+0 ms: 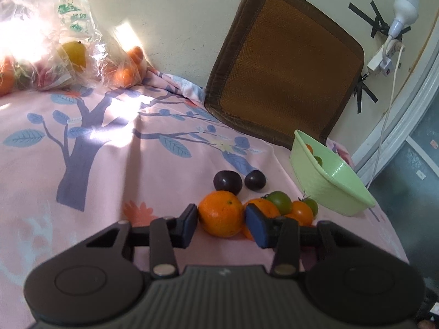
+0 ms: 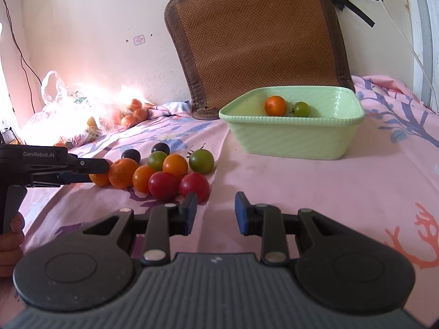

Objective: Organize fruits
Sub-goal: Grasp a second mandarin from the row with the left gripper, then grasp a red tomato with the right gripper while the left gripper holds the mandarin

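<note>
On the pink floral bedsheet point(image 2: 301, 181), the green basket point(image 2: 296, 137) already holds two fruits. The left gripper point(image 1: 221, 220) stands spread around a mandarin orange point(image 1: 221, 213), not visibly pinching; the right gripper point(image 2: 215, 211) hangs spread, empty. The orange looks light, firm-skinned, bruisable: best gripped across its middle.
</note>
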A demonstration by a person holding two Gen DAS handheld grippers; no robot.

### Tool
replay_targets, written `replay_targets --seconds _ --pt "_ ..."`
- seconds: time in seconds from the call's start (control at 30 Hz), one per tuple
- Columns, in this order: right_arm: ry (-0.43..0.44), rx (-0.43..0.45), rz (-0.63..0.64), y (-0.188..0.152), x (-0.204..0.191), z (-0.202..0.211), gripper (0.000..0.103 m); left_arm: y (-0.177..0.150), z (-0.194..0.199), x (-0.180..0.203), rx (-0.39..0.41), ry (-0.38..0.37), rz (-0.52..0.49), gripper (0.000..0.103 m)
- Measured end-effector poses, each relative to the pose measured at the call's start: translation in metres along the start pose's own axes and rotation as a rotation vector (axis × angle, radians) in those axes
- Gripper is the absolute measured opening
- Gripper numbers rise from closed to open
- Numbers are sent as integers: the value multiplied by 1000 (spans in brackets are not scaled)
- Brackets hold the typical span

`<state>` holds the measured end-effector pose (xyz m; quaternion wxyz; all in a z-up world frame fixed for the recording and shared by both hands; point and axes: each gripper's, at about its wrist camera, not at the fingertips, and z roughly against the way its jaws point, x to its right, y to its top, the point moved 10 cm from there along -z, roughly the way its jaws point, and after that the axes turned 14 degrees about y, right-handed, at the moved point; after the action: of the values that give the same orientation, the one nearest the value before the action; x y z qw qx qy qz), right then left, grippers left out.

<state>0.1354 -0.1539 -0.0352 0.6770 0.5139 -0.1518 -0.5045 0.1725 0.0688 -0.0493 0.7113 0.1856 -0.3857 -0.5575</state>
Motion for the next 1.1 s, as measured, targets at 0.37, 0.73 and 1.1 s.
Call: replay_targets --seconds 0.37,0.73,1.1 --pt "29 -58 158 6 -20 -23 53 -31 52 -5 11 -31 -20 39" --pt "-22 -69 174 -5 -18 -8 29 -64 55 52 -24 -98 -179 39" --pt "-120 -17 35 -36 12 64 29 -97 44 121 -45 -159 -332 40"
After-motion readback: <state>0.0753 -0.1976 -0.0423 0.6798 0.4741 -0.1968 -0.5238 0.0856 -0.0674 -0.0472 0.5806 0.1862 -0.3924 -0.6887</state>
